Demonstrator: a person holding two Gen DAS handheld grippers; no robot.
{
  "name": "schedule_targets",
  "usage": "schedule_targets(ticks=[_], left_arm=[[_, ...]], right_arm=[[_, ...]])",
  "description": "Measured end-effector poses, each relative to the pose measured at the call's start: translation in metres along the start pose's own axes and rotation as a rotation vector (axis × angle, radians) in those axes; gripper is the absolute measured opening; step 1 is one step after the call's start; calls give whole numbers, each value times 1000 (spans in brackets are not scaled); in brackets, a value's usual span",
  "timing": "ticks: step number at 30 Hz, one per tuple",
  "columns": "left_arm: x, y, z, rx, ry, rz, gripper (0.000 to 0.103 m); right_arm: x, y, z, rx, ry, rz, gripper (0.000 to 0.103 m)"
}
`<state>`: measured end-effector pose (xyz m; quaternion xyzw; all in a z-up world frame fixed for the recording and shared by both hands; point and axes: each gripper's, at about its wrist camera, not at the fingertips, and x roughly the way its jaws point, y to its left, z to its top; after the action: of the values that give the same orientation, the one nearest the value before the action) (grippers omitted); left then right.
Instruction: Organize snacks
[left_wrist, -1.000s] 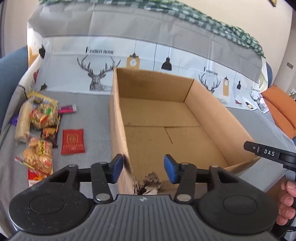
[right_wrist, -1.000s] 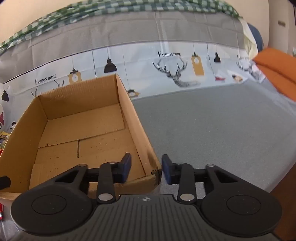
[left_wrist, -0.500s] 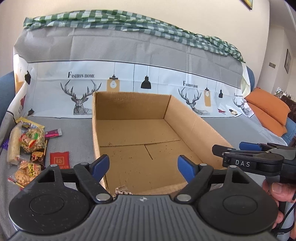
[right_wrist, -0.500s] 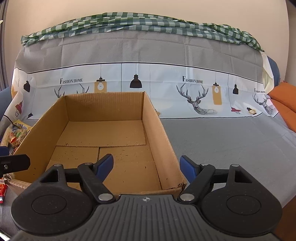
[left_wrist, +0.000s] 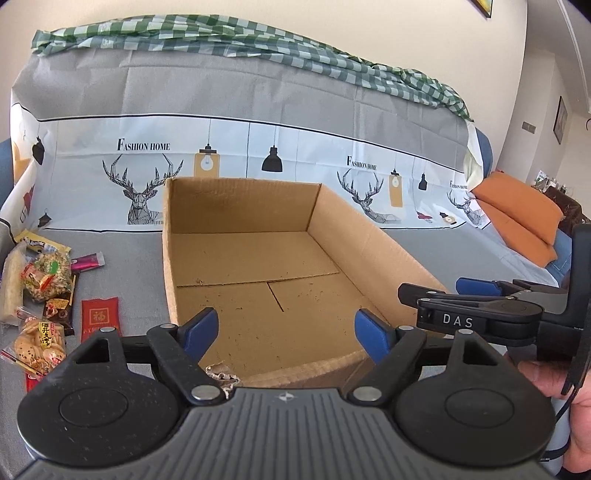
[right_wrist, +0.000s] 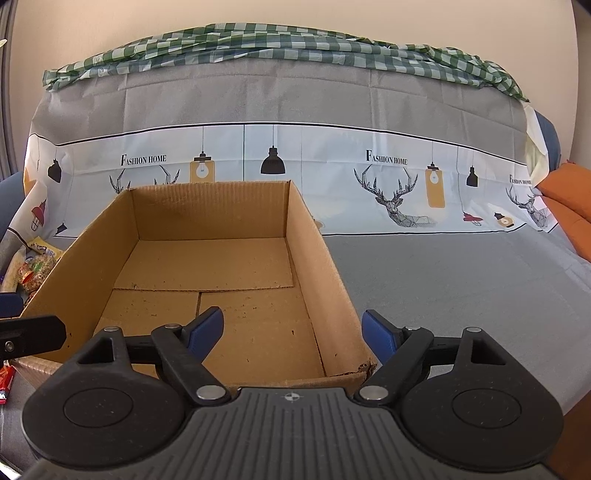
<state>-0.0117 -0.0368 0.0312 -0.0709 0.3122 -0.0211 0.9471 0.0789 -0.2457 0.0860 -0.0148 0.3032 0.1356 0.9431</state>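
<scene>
Both my claws, left (left_wrist: 286, 330) and right (right_wrist: 293, 330), gape wide and hold nothing, hovering at the near rim of the bare box (left_wrist: 258, 236), with the snacks (left_wrist: 40, 291) heaped off to the left claw's left.

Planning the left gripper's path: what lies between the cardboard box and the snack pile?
Only bare grey cover between the cardboard box and the snack pile, per the left wrist view.

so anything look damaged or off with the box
Yes: the cardboard box has a torn, crumpled near-left corner, and its near-right corner is frayed too. The box is otherwise empty, with the snacks lying outside to its left.
</scene>
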Motion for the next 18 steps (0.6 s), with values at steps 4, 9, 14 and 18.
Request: schedule_targets(ticks=[4,9,14,18], left_arm=[[-1,0,-1,2,-10,-11,85],[-3,-2,-3,7,-16,-37,84],[-4,-2,-4,-5,-30,-54,77],[-3,3,-3,-26,-19,-69,58]], right_arm=[[1,2,0,-20,8,-13,83],[0,0,0,1,1,0,83],[1,0,0,-9,10,-8,83],[0,1,0,-8,7,-5,83]])
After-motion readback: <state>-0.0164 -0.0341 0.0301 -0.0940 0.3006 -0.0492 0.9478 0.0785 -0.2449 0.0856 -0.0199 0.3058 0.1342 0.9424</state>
